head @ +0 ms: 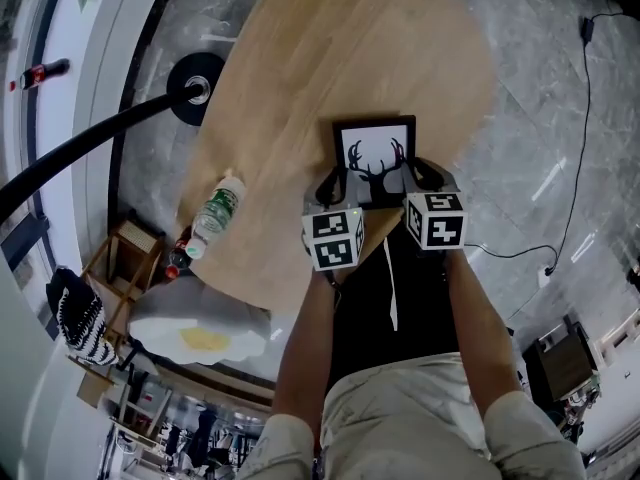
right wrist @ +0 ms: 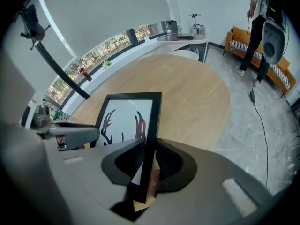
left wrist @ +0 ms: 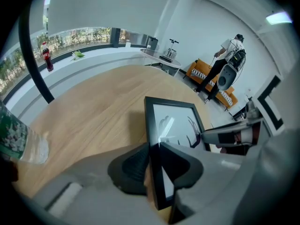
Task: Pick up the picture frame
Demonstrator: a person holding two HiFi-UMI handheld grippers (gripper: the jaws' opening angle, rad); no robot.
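Round light-wood counter (head: 330, 58) on a grey marble floor (head: 540, 88), curved windows (right wrist: 108, 48) beyond. Black rectangular picture frame (head: 375, 153) is right between the grippers, print up, long axis pointing away from them. Left gripper (left wrist: 157, 161) clamps its left edge, right gripper (right wrist: 149, 161) its right edge.

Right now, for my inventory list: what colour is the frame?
The frame is black; the head view shows it best.

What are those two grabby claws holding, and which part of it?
The picture frame. The left gripper clamps its left edge and the right gripper its right edge, both near the end closest to the person.
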